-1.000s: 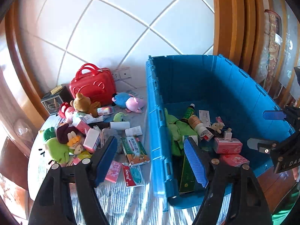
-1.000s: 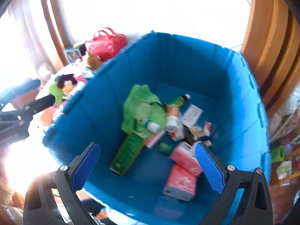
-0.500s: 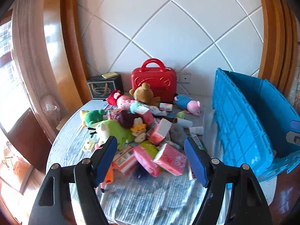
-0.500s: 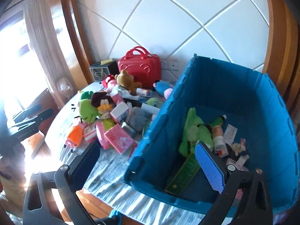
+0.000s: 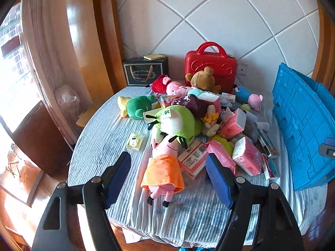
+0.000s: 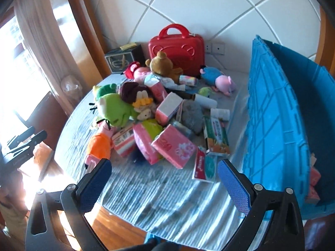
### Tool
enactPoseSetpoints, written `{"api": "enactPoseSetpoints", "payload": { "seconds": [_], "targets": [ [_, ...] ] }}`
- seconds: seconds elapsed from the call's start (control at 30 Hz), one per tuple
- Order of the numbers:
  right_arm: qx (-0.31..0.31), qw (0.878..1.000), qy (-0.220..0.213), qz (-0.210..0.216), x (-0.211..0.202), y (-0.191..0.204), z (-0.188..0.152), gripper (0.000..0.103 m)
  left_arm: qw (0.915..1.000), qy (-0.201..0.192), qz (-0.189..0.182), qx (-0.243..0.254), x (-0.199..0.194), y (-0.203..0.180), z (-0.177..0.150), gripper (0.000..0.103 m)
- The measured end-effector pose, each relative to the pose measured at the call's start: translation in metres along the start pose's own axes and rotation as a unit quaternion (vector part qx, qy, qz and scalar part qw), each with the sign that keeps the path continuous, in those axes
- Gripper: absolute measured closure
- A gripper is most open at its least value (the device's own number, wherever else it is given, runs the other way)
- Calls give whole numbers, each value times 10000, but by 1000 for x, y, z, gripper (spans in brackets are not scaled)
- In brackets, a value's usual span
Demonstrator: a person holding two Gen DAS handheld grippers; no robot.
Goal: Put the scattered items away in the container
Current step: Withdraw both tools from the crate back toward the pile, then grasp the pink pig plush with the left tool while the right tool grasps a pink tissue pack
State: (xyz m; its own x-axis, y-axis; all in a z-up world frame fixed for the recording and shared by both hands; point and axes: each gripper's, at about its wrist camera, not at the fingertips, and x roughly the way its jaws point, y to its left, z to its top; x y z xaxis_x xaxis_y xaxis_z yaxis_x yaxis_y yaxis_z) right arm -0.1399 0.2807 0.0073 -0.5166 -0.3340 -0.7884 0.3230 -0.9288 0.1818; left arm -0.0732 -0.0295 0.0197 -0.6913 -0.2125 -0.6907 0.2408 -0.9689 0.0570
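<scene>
A heap of plush toys, pink tissue packs and small boxes lies on the striped tablecloth [image 5: 100, 142]. A pink pig plush in an orange dress [image 5: 164, 170] lies nearest; it also shows in the right wrist view [image 6: 98, 144]. My left gripper [image 5: 167, 177] is open and empty, above the front of the heap with the pig between its fingers' line. My right gripper [image 6: 164, 185] is open and empty over the cloth before a pink tissue pack [image 6: 174, 146]. The blue bin [image 6: 278, 113] stands at the right; it also shows in the left wrist view [image 5: 303, 123].
A red case [image 5: 210, 65] and a dark box [image 5: 145, 71] stand at the back by the tiled wall. A green frog plush [image 5: 138, 106], a brown bear [image 6: 163, 64] and a small yellow packet [image 5: 135, 141] lie around the heap. The table's front edge drops to a wooden floor.
Both grippers have swung left, away from over the blue bin to the heap of items on the table. Both stay open and empty.
</scene>
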Motion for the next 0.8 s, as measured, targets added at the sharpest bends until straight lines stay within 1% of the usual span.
{"api": "enactPoseSetpoints", "payload": {
  "seconds": [0.1,0.27,0.4,0.5,0.63,0.8],
  "targets": [
    [-28,9998,179,6,29,1,3,0,9996,173,5,-241,20,6,0,30],
    [-163,9985,512,82,79,-4,10,0,9981,500,188,-305,56,2,-3,30],
    [-187,9966,795,64,116,-10,12,0,9955,845,151,-407,91,-1,-11,30],
    [-142,9946,1020,122,140,-15,11,0,9936,1026,177,-430,116,0,-15,30],
    [31,9921,1250,-59,166,-26,8,0,9907,1284,106,-427,148,1,-16,30],
    [229,9893,1434,-145,189,-32,6,0,9879,1525,96,-275,182,4,-16,30]
  ]
}}
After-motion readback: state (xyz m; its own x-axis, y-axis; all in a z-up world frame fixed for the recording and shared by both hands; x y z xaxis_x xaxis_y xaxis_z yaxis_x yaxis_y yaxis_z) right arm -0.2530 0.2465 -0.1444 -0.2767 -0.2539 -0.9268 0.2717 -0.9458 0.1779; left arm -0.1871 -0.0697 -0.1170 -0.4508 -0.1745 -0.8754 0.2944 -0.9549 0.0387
